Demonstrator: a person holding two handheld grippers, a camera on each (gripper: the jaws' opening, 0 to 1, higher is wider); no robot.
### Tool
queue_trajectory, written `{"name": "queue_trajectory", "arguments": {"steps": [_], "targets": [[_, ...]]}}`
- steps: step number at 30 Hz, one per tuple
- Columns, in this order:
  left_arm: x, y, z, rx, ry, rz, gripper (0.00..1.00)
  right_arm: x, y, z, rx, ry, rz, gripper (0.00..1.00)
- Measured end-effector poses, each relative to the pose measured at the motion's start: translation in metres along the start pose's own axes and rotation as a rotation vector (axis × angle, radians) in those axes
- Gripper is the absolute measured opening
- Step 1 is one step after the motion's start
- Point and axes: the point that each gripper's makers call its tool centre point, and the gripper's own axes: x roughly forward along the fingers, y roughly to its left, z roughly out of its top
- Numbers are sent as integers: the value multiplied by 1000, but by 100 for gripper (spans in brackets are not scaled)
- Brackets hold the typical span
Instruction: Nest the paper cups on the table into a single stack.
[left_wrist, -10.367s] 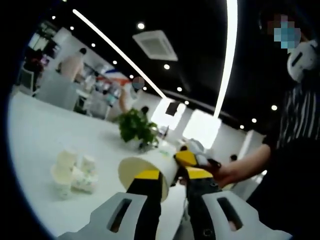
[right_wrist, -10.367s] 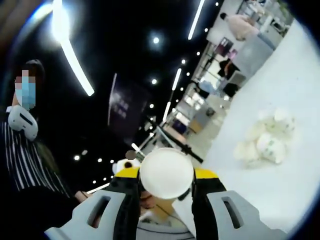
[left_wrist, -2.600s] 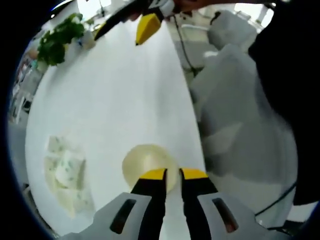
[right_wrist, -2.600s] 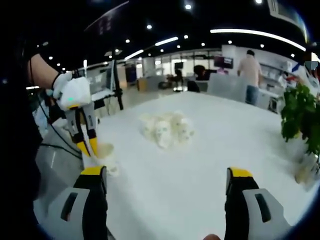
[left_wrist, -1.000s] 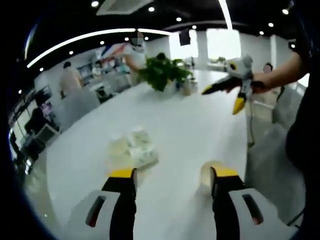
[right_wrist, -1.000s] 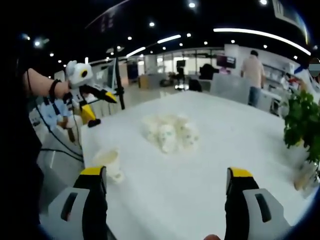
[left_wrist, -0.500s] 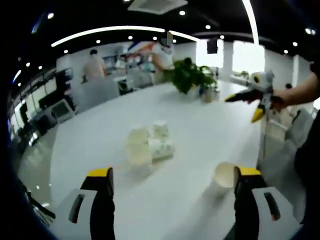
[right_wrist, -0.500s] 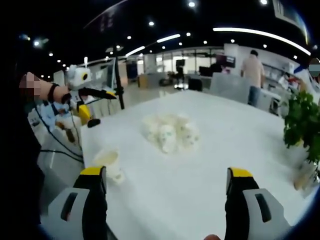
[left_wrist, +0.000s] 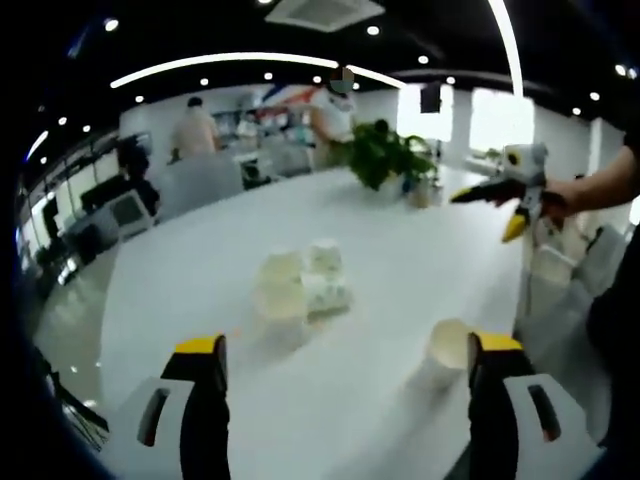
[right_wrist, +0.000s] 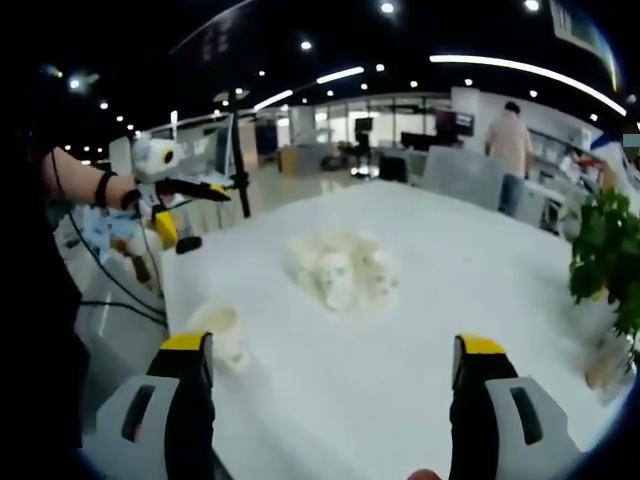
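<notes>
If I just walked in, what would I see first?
First, a jumble of paper cups in the middle of a big white table. One cup stands alone near the table's edge, close by the left gripper, whose yellow-tipped jaws are wide open. A leafy green plant sits at the table's far end, with people standing behind it.

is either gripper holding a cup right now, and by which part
No. The left gripper and right gripper are both open and empty; the stacked cup stands free on the table.
</notes>
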Motion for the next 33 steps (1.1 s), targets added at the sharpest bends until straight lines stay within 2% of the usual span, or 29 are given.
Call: {"name": "queue_trajectory", "arguments": {"steps": [3,8,14,19,26,33], "targets": [[-1,0,-2,17,1,0,100,5,0,10,-34,2,14,96],[-4,0,-6,34,-10,-6,100,19,4,27,-178,50,73,94],[-10,6,-15,48,1,15,100,32,13,57,-320,60,123,91],[-18,25,-21,-1,-12,72,100,47,17,80,-352,52,152,91],[-26,43,-24,-18,-25,115,100,72,20,109,-386,30,187,88],[-22,49,-27,-28,-28,124,100,103,31,126,-539,65,286,81]]}}
